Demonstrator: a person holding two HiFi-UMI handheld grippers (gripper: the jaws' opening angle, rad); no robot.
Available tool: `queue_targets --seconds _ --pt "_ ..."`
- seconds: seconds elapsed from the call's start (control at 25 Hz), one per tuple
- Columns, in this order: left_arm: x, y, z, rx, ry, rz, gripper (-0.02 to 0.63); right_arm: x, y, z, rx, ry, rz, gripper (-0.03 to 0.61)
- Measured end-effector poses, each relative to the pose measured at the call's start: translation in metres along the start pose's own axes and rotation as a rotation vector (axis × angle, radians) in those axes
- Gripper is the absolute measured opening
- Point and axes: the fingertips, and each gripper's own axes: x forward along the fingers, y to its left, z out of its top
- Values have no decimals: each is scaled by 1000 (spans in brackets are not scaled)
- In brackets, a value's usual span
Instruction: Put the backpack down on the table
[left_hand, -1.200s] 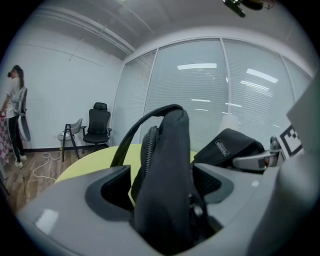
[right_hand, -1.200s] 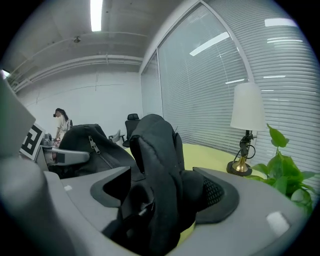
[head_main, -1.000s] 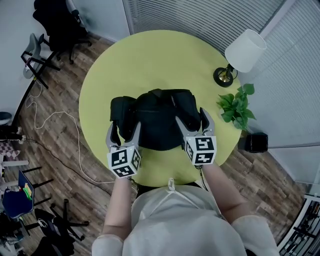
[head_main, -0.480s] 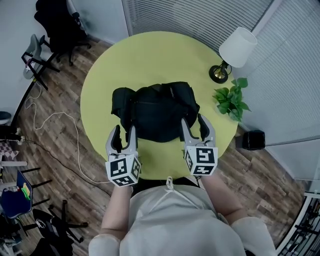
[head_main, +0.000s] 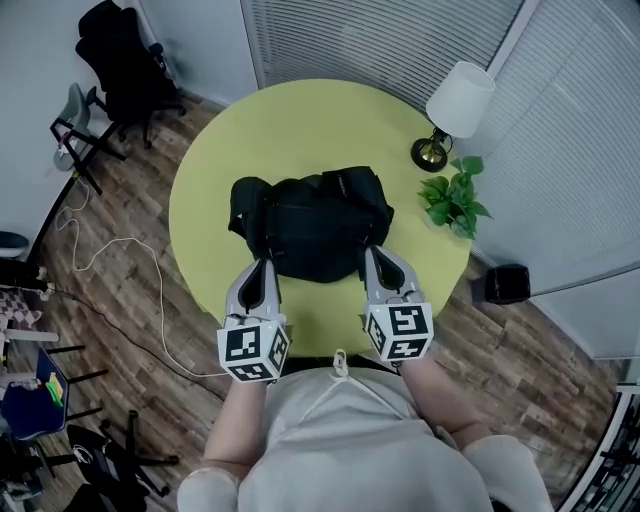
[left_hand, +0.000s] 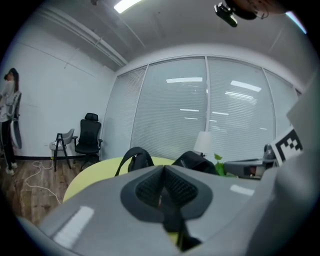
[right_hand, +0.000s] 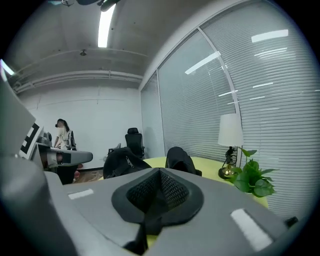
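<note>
A black backpack lies flat on the round yellow-green table, near its middle. Both grippers hover at the table's near edge, apart from the bag. My left gripper is shut and empty, just short of the bag's near left corner. My right gripper is shut and empty too, by the near right corner. In the left gripper view the backpack and a strap loop rise beyond the shut pads. The right gripper view shows the backpack past its closed pads.
A white-shaded lamp and a green potted plant stand at the table's right rim. A black office chair and a folding stand sit on the wood floor at left, with a white cable. A person stands far off.
Both grippers pulled back from the backpack's sides toward the near table edge, rose, and their jaws went from wide open to shut. The backpack stayed on the table.
</note>
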Motion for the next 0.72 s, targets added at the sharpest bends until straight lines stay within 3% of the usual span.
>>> queue_targets --seconds 0.56,0.72 --pt "0 -21 0 9 13 -37 5 -3 3 -2 -15 40 65 -2" --pt "-1 -22 1 -34 -17 -43 5 1 1 -4 -44 49 91 -2"
